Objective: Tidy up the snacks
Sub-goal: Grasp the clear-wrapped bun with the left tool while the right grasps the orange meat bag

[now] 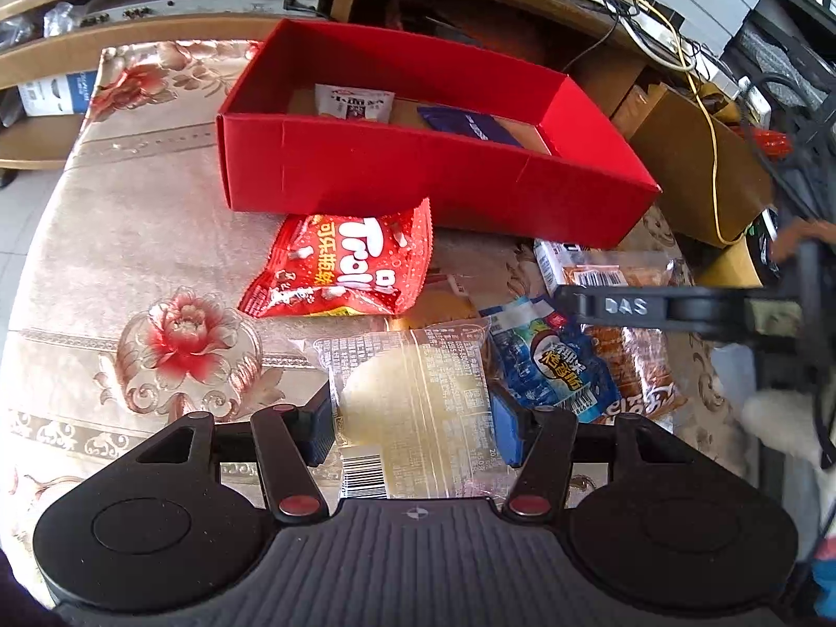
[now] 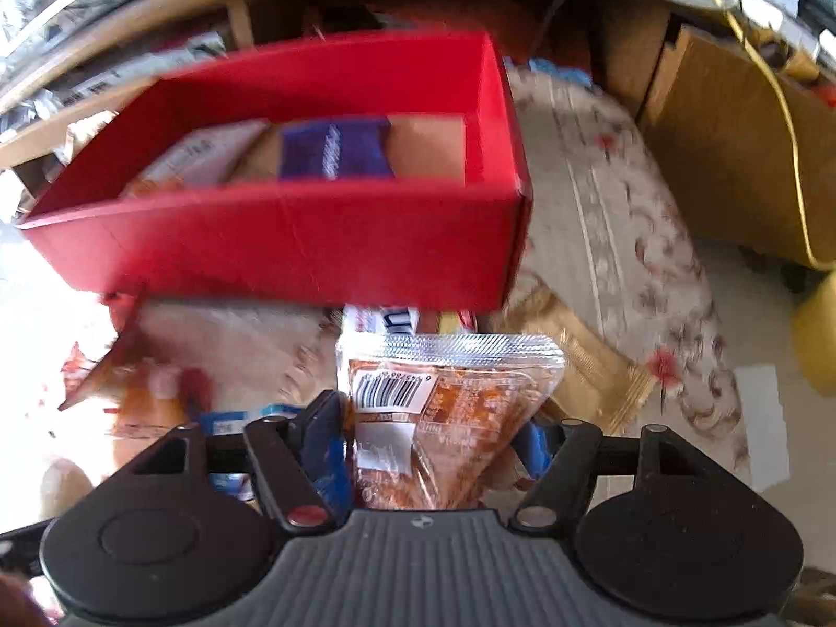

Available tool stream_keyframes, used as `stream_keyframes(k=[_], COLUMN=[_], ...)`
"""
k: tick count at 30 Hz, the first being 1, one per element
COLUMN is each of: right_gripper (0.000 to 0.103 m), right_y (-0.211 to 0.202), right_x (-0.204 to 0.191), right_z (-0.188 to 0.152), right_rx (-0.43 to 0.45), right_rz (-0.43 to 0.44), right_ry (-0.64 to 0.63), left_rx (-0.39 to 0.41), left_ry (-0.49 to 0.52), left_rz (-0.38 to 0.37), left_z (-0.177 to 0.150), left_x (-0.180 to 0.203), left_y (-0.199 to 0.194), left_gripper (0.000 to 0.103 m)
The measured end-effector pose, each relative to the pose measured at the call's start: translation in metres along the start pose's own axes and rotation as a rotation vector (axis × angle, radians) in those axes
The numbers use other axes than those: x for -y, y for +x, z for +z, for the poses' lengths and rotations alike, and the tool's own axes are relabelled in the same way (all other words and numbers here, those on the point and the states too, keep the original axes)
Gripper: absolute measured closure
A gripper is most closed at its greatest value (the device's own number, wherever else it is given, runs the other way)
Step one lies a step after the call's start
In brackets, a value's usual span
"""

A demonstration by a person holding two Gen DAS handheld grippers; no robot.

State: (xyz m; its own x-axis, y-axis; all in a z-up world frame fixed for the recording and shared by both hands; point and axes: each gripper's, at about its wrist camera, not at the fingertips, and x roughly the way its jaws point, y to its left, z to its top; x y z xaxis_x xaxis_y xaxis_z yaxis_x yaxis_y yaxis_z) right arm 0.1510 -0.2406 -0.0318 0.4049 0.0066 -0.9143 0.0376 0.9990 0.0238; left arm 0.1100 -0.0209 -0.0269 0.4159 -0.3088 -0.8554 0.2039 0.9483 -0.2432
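Note:
A red box (image 1: 418,172) stands at the back of the table and holds a white packet (image 1: 355,102) and a purple packet (image 1: 470,125). My left gripper (image 1: 413,428) is shut on a clear pack with a pale round cake (image 1: 418,407). A red Trolli bag (image 1: 345,266), a blue packet (image 1: 548,360) and an orange snack pack (image 1: 616,271) lie in front of the box. In the right wrist view my right gripper (image 2: 436,444) is shut on an orange snack pack (image 2: 454,418), held in front of the red box (image 2: 313,240). That view is blurred.
The table has a flowered cloth (image 1: 172,345). A gold packet (image 2: 580,360) lies right of the right gripper. Wooden shelves (image 1: 104,26) stand behind the box, and cardboard boxes (image 1: 695,167) with cables stand at the right.

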Motion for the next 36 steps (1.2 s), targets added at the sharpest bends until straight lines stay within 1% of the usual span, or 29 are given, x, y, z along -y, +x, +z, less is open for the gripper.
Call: stream_keyframes(k=[3, 6, 10, 14, 22, 26, 33, 36], right_gripper=[0.05, 0.051, 0.051, 0.052, 0.051, 0.051, 0.051, 0.051], right_y=[-0.006, -0.015, -0.028, -0.047, -0.069, -0.084, -0.097, -0.099], right_x=[-0.006, -0.005, 0.007, 0.016, 0.021, 0.024, 0.024, 0.026], right_z=[-0.006, -0.015, -0.019, -0.018, -0.019, -0.019, -0.016, -0.015], right_rx=[0.005, 0.002, 0.018, 0.06, 0.105, 0.143, 0.171, 0.169], right_rz=[-0.011, 0.009, 0.047, 0.09, 0.152, 0.189, 0.24, 0.267], right_ry=[-0.074, -0.1, -0.06, -0.012, 0.018, 0.036, 0.053, 0.063], left_rx=[-0.011, -0.009, -0.001, 0.001, 0.021, 0.042, 0.088, 0.107], left_ry=[0.003, 0.005, 0.022, 0.014, 0.009, 0.004, -0.011, -0.017], left_rz=[-0.003, -0.015, -0.03, -0.029, -0.062, -0.086, -0.109, -0.116], left_z=[-0.001, 0.001, 0.0, -0.001, 0.0, 0.002, 0.011, 0.015], left_x=[0.0, 0.002, 0.006, 0.007, 0.01, 0.012, 0.014, 0.014], left_y=[0.002, 0.002, -0.001, -0.001, -0.008, -0.013, -0.023, -0.026], left_gripper=[0.038, 0.038, 0.038, 0.038, 0.038, 0.038, 0.038, 0.038])
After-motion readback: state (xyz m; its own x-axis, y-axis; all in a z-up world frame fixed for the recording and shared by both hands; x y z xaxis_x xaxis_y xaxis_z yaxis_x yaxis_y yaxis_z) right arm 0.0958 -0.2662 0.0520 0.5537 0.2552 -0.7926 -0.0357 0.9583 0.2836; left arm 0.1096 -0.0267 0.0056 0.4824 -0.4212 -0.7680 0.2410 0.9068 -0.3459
